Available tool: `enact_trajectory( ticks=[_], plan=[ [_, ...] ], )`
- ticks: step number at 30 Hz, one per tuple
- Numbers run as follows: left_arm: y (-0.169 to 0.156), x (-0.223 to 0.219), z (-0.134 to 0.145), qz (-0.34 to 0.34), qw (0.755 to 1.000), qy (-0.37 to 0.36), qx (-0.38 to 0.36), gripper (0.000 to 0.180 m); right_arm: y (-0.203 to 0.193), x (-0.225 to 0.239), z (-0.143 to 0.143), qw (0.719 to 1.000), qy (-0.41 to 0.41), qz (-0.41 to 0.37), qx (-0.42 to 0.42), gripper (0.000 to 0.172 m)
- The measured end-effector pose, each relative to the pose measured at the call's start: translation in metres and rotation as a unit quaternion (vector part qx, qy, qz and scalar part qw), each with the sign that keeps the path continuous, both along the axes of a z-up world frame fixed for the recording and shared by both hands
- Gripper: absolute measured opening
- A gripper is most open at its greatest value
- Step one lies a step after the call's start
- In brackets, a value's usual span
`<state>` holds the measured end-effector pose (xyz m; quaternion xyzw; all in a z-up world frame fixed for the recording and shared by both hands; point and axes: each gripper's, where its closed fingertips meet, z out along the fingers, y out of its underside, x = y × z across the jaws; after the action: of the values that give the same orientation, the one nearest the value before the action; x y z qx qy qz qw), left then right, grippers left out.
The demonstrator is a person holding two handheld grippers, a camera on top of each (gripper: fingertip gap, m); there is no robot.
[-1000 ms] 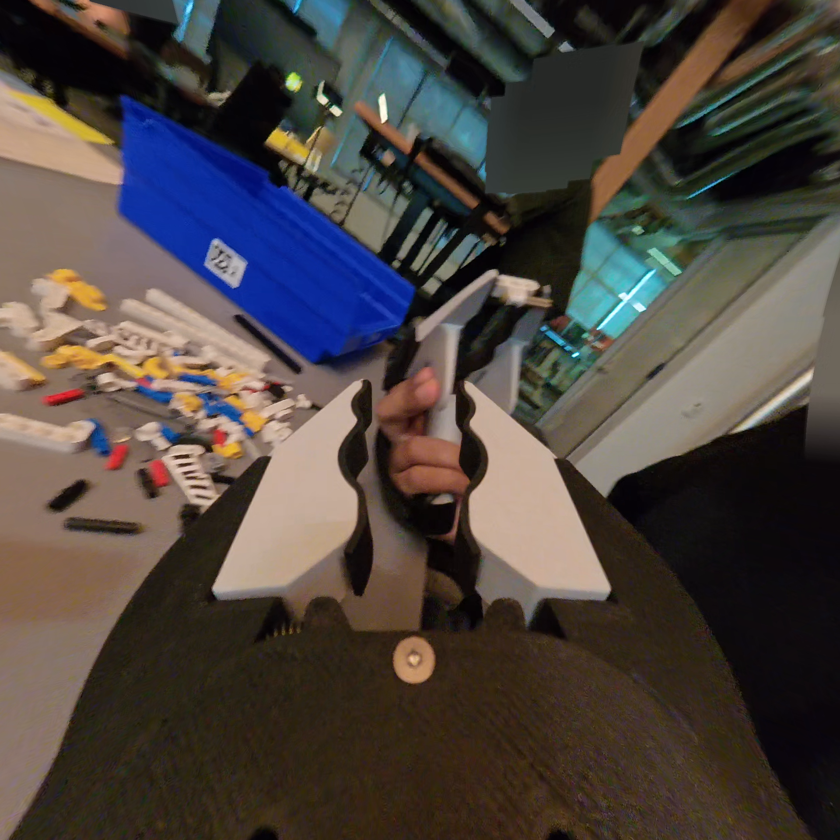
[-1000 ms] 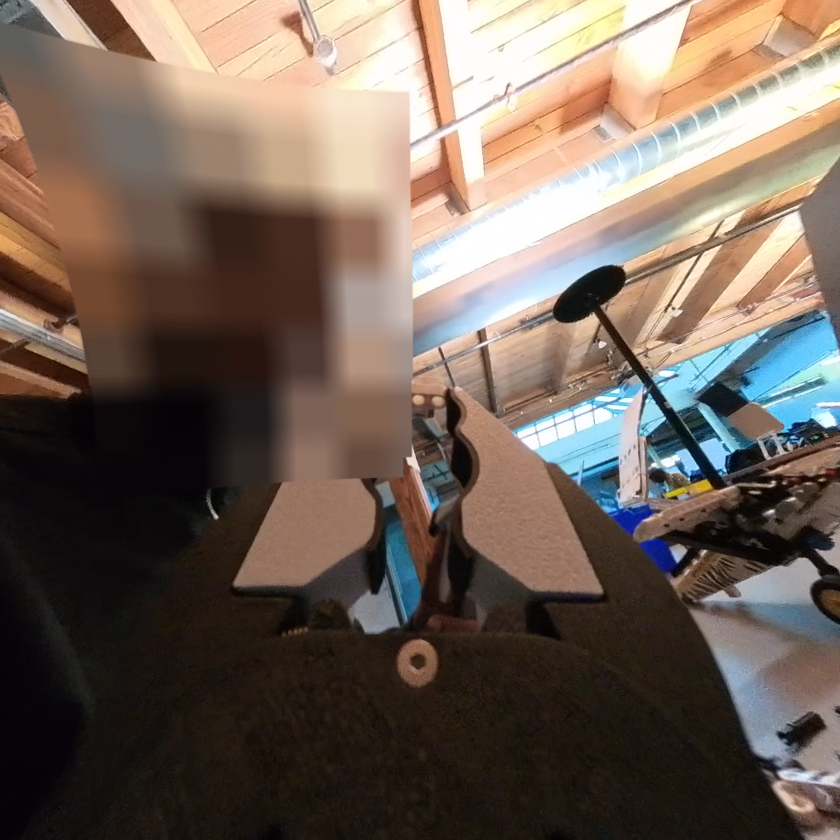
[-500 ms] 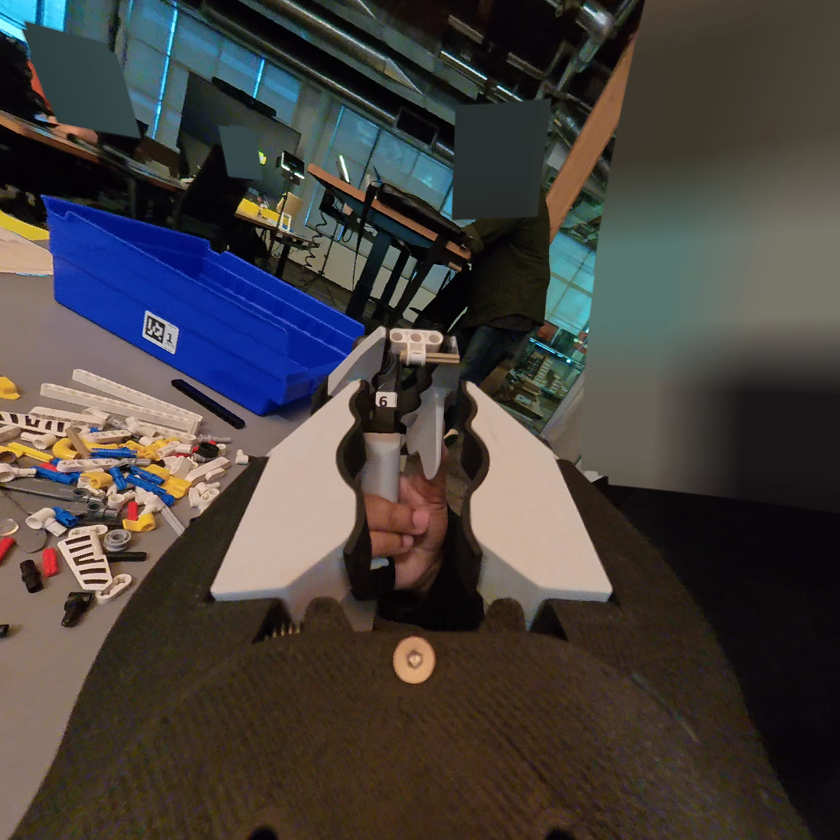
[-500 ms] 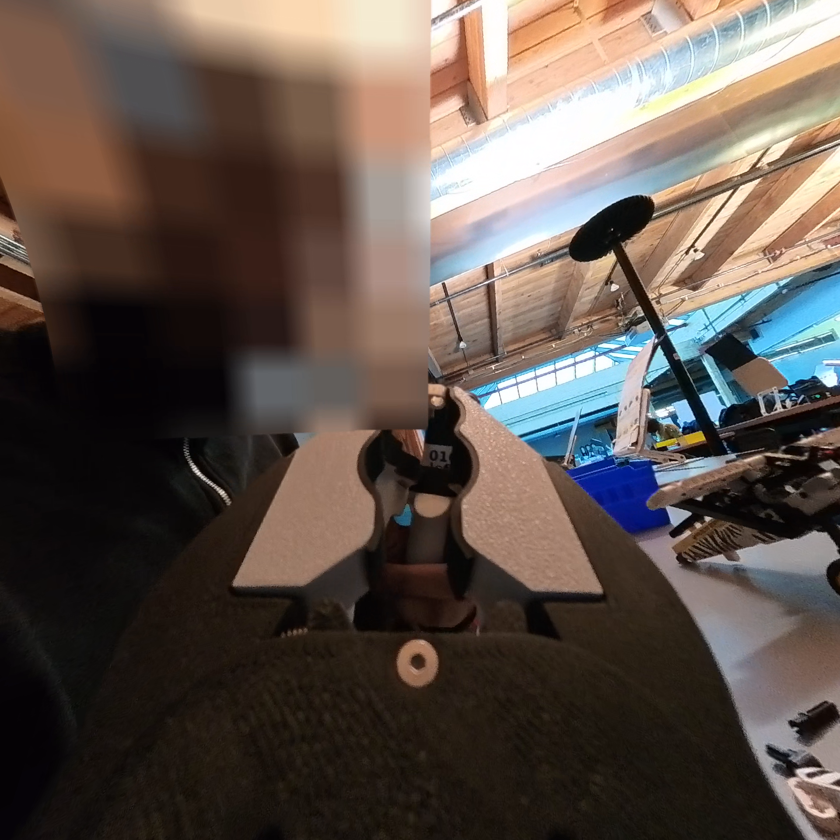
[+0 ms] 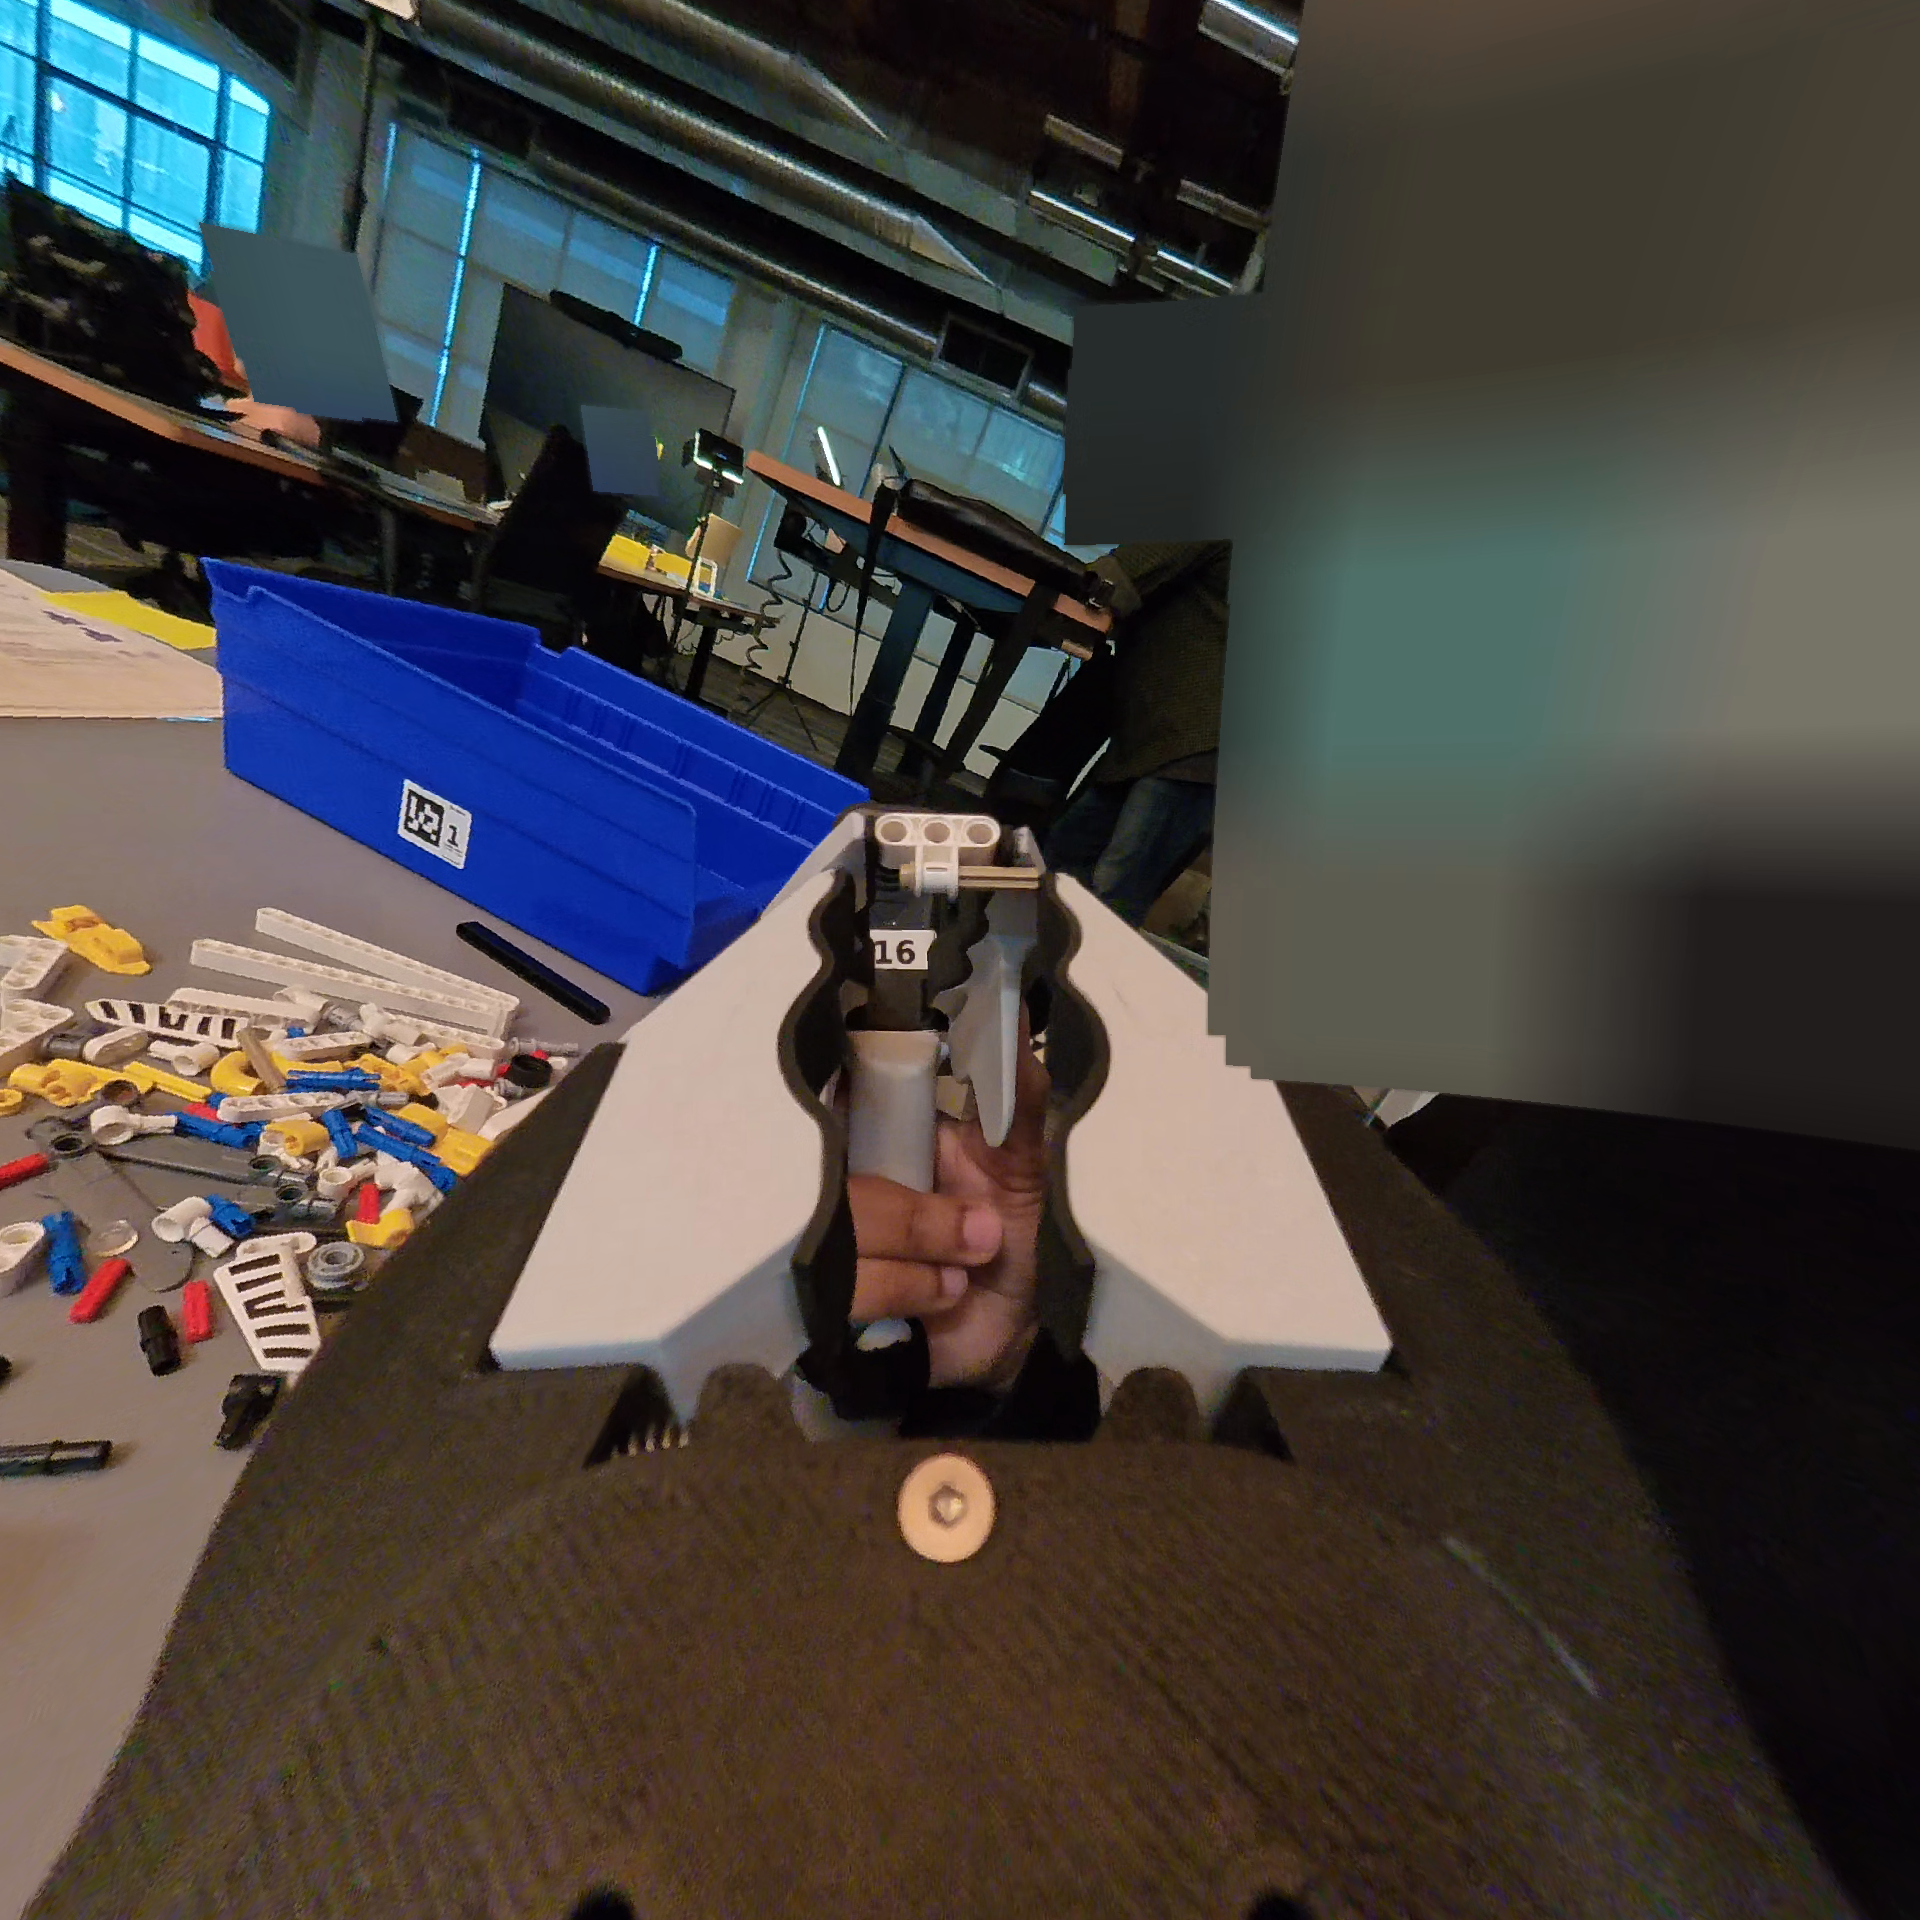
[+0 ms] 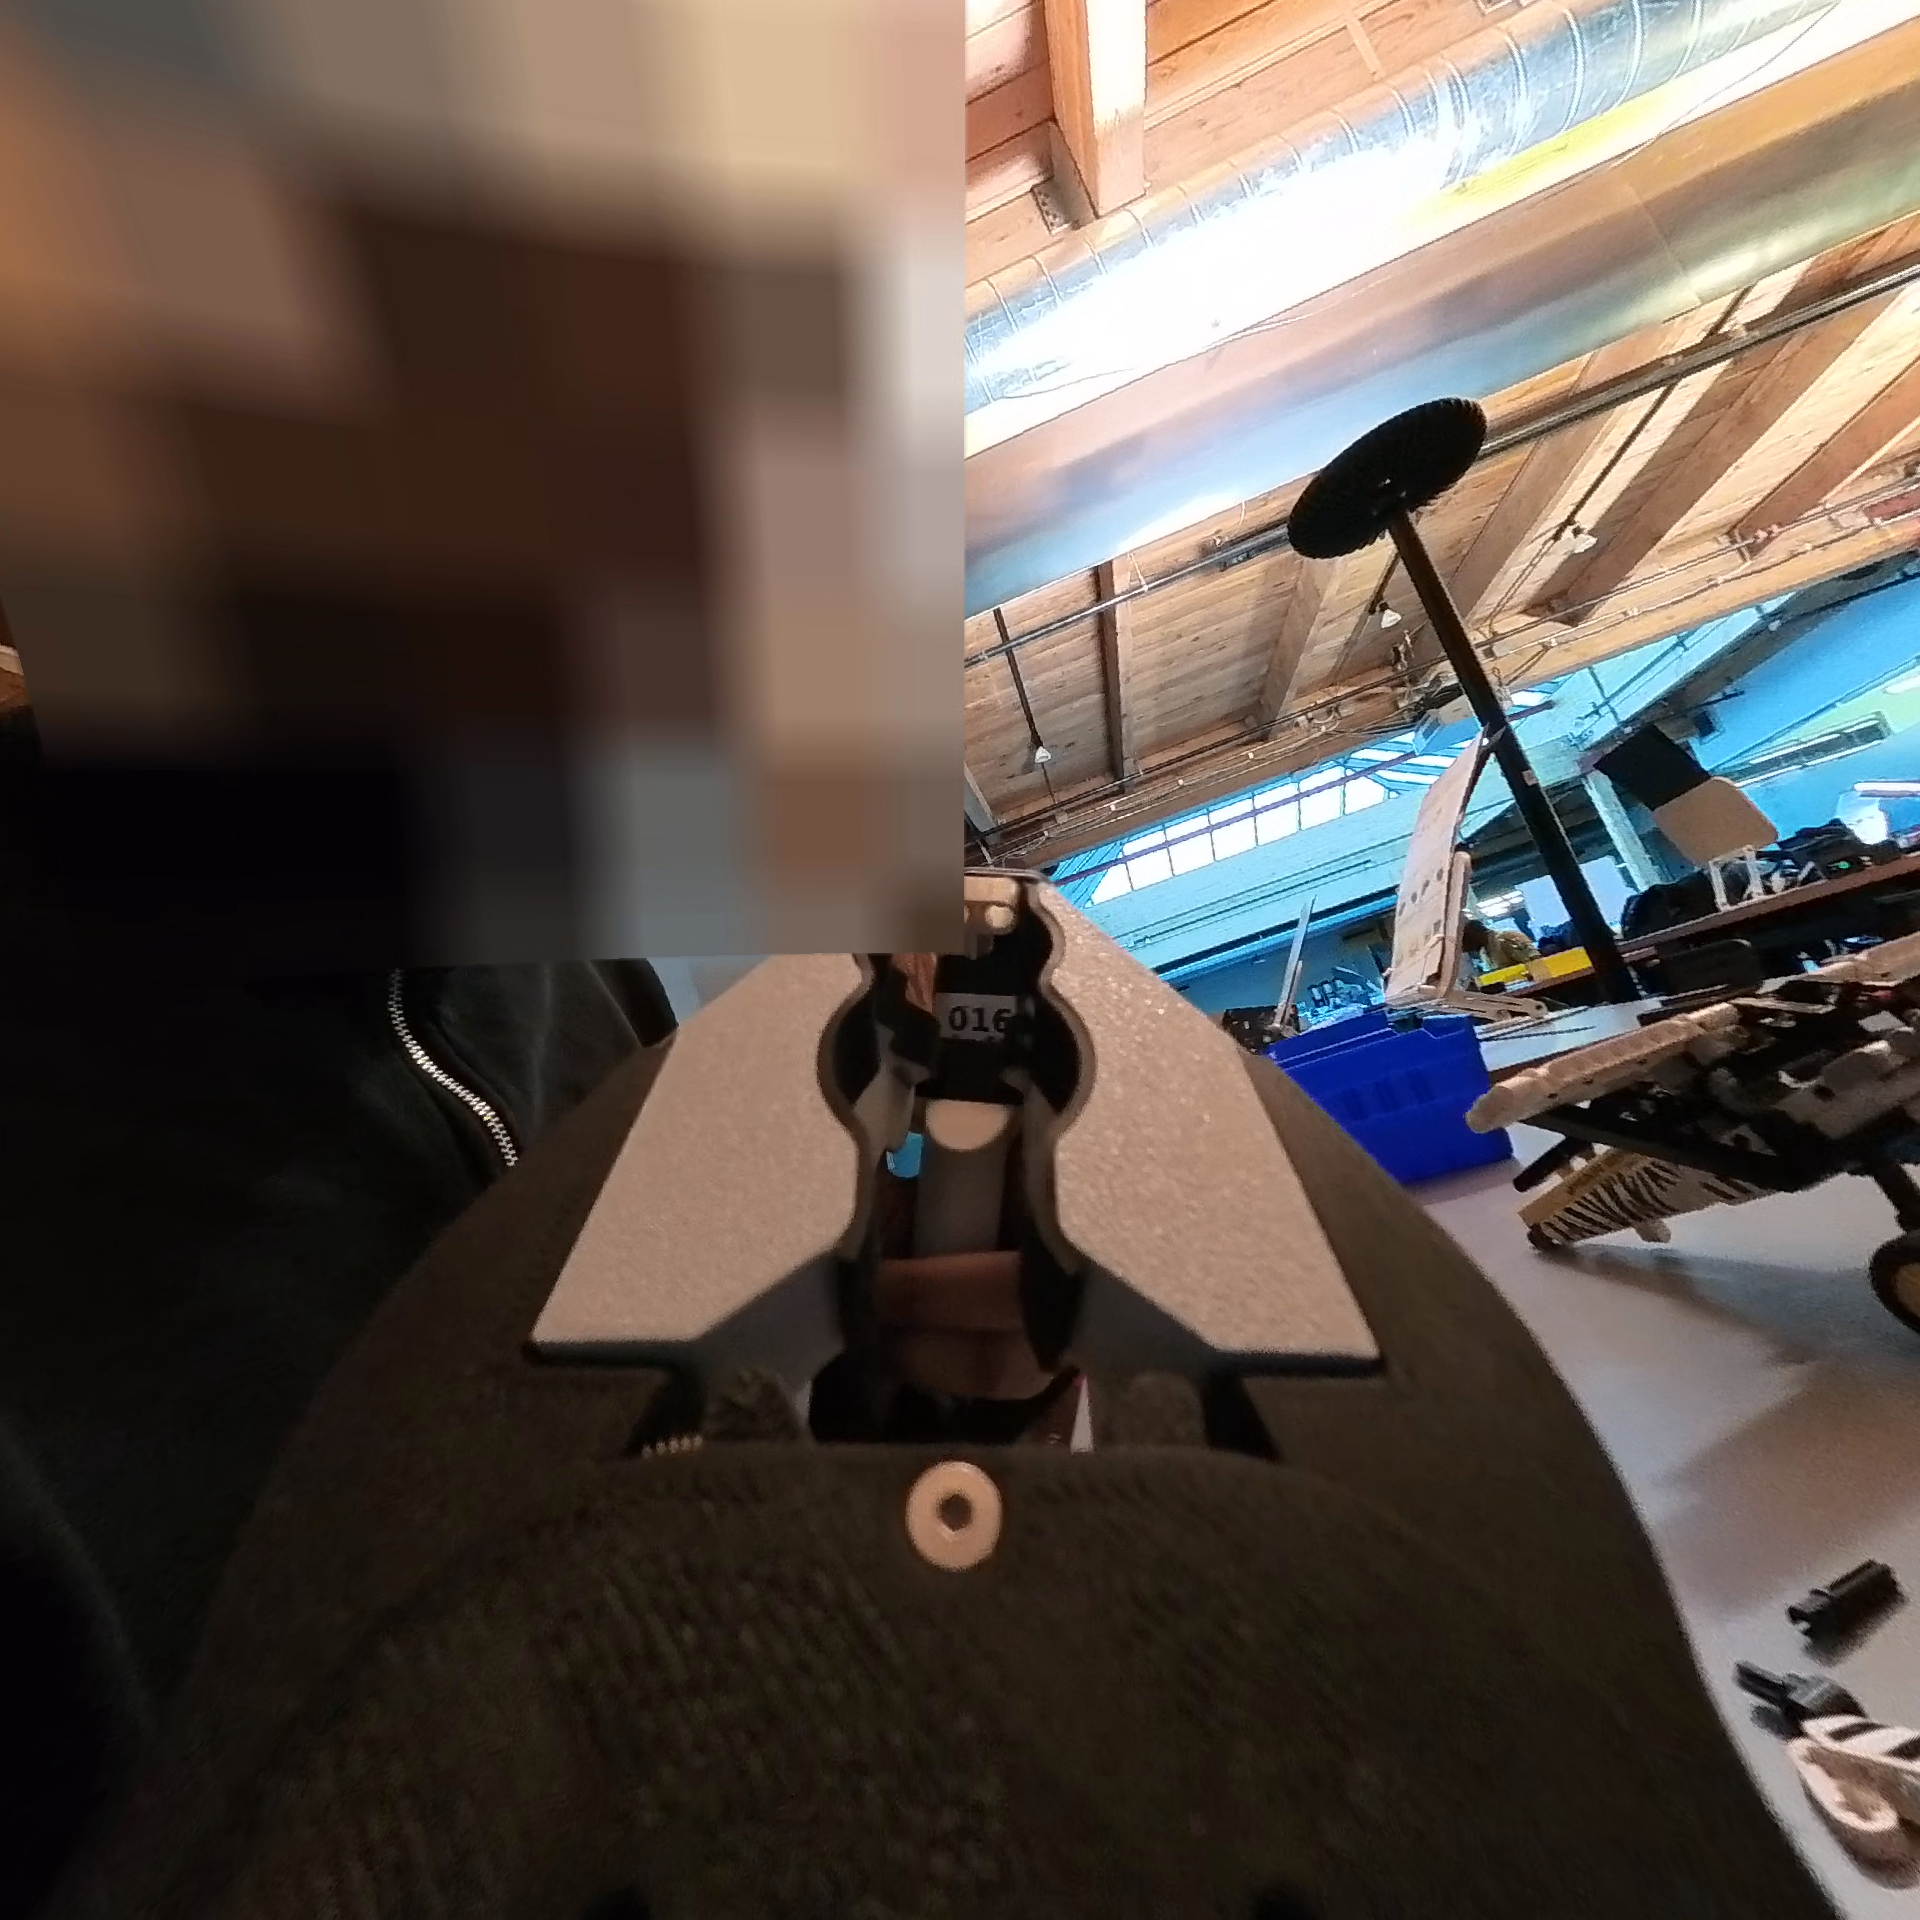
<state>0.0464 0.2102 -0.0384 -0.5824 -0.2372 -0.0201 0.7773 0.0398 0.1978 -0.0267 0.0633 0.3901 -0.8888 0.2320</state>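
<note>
Up off the surface (image 5: 135,862), at the meeting fingertips: small white piece (image 5: 935,836) with tan axle (image 5: 1003,879). Right fingers (image 5: 995,997) closed on it from beyond; left fingers (image 5: 717,1091) flanking it, pressing or not, cannot tell. Probably light, stiff, slick plastic (axle might slide out); best pinched across the flat faces.
</note>
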Motion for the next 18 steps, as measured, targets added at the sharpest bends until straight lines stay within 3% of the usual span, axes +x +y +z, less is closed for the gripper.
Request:
enact_trajectory(
  ticks=[18],
  plan=[
    [-0.0022,0.0006,0.0019,0.007,1.0,0.012,0.003,0.022,-0.0001,-0.0021,-0.0011,0.999,0.01,-0.03,0.008,0.022]
  ],
)
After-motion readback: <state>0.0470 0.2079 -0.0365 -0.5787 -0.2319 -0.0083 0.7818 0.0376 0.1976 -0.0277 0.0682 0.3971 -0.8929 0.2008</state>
